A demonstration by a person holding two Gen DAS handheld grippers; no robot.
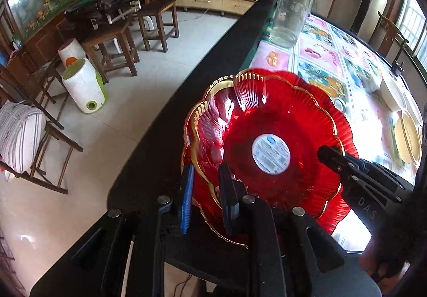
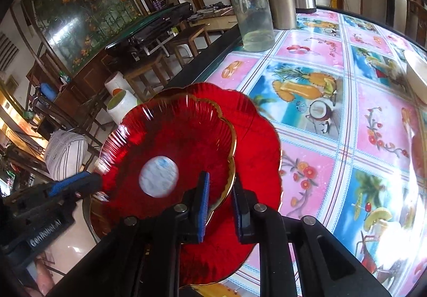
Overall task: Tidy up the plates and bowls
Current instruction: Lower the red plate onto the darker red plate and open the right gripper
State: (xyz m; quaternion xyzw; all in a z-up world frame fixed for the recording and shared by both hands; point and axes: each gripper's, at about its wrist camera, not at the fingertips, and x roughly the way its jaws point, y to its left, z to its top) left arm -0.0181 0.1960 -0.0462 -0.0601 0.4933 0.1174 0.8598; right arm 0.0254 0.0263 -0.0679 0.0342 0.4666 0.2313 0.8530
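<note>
Notably, a red glass plate (image 2: 170,147) with a round label sat tilted over a second red plate (image 2: 256,142), apparently clear of it, at the edge of the fruit-print table (image 2: 320,121). Left gripper (image 1: 206,190) clenched its near rim; right gripper (image 2: 221,203) pinched the opposite rim. Beyond stood a clear bottle (image 2: 248,3).

plates (image 1: 269,115): ribbed red glass, gold rims, white round sticker | tablecloth (image 2: 320,110) under plates: pink and blue fruit squares | bottle (image 2: 246,1): mint-green lid
</note>
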